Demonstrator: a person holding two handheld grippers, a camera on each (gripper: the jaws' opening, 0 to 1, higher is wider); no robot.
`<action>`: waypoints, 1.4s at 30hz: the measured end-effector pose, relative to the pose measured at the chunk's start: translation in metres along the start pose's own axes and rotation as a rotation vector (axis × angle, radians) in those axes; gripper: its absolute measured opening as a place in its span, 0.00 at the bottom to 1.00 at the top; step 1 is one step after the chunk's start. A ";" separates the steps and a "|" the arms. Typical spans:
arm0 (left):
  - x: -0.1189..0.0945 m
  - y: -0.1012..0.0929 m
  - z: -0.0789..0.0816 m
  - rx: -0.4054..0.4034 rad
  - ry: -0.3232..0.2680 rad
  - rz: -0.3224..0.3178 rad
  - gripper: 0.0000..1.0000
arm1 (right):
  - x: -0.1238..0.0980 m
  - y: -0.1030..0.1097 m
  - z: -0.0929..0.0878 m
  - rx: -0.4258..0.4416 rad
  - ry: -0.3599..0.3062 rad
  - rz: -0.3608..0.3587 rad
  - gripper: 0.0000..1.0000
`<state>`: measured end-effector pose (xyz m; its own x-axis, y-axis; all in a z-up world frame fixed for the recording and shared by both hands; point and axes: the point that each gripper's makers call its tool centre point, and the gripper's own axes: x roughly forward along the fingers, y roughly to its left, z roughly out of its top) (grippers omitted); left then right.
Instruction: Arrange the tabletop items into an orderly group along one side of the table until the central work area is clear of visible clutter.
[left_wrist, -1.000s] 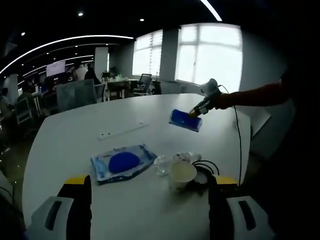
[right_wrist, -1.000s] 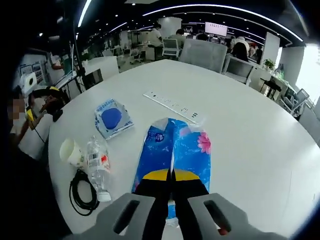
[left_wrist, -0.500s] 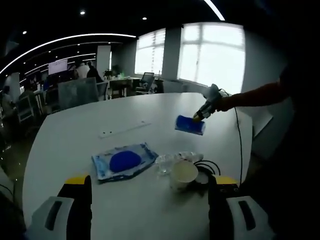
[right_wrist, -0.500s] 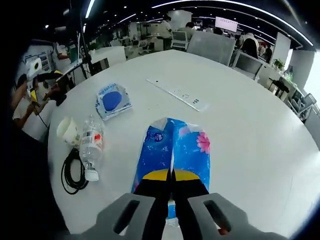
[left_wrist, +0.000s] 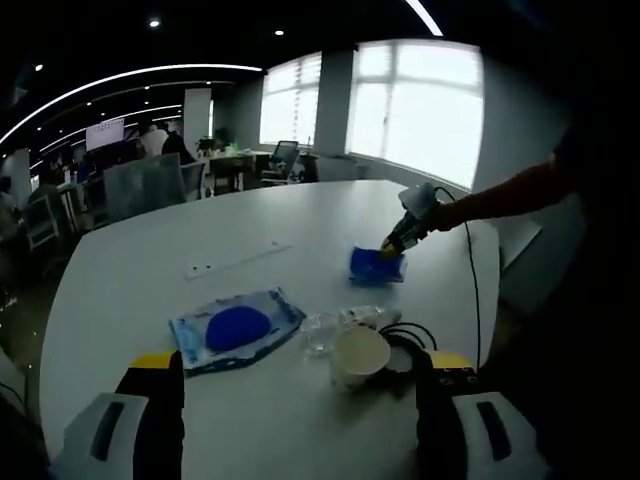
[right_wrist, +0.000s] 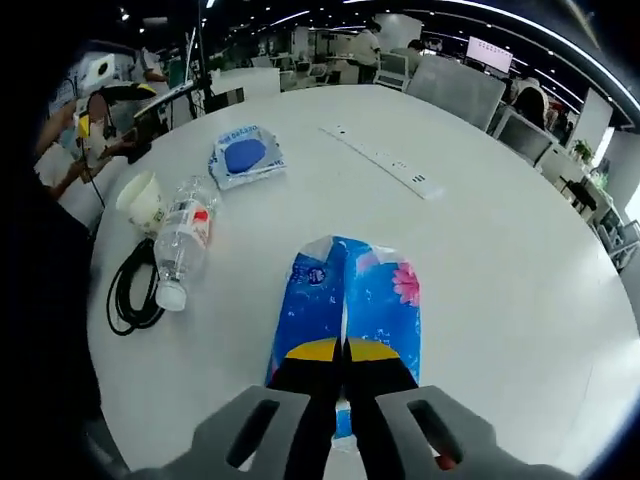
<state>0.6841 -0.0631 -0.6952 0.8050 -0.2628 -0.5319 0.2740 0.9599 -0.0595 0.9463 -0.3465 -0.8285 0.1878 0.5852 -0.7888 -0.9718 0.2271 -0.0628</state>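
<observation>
Count on the white tabletop (right_wrist: 520, 260): one blue tissue pack (right_wrist: 352, 300), one flat blue-and-white pouch (right_wrist: 244, 156), one clear water bottle (right_wrist: 182, 240) lying on its side, one paper cup (right_wrist: 142, 198), one coiled black cable (right_wrist: 128, 292), one white power strip (right_wrist: 382, 160).

Right tongs (right_wrist: 344, 372): jaws pressed together, clenched on the near end of the tissue pack. In the left gripper view the right tongs (left_wrist: 392, 240) hold the pack (left_wrist: 376, 265) low at the tabletop, towards the far right edge; cannot tell if it touches.

Left tongs (left_wrist: 290, 420): jaws spread wide, grasping nothing, over the near edge.

Cup (left_wrist: 358, 356), bottle (left_wrist: 340, 324) and cable (left_wrist: 408, 342) bunch together close to the near edge, cup beside cable. Pouch (left_wrist: 232, 328) lies just left of them. Power strip (left_wrist: 236, 259) lies apart, mid-table.

Open room: broad bare surface beyond the strip and across the far half.
</observation>
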 end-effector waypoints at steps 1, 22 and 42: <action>0.001 0.000 0.001 0.001 -0.001 -0.002 0.95 | 0.001 0.000 0.000 -0.015 -0.011 0.011 0.00; 0.026 -0.029 0.013 0.061 0.008 -0.087 0.94 | 0.004 0.034 0.000 -0.020 -0.021 0.037 0.05; 0.071 -0.056 0.043 0.091 -0.007 -0.238 0.95 | -0.054 0.036 0.038 0.378 -0.301 -0.258 0.25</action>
<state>0.7486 -0.1402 -0.6930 0.7156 -0.4812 -0.5063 0.5023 0.8582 -0.1058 0.9070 -0.3403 -0.7646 0.4994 0.6580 -0.5636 -0.7803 0.6242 0.0373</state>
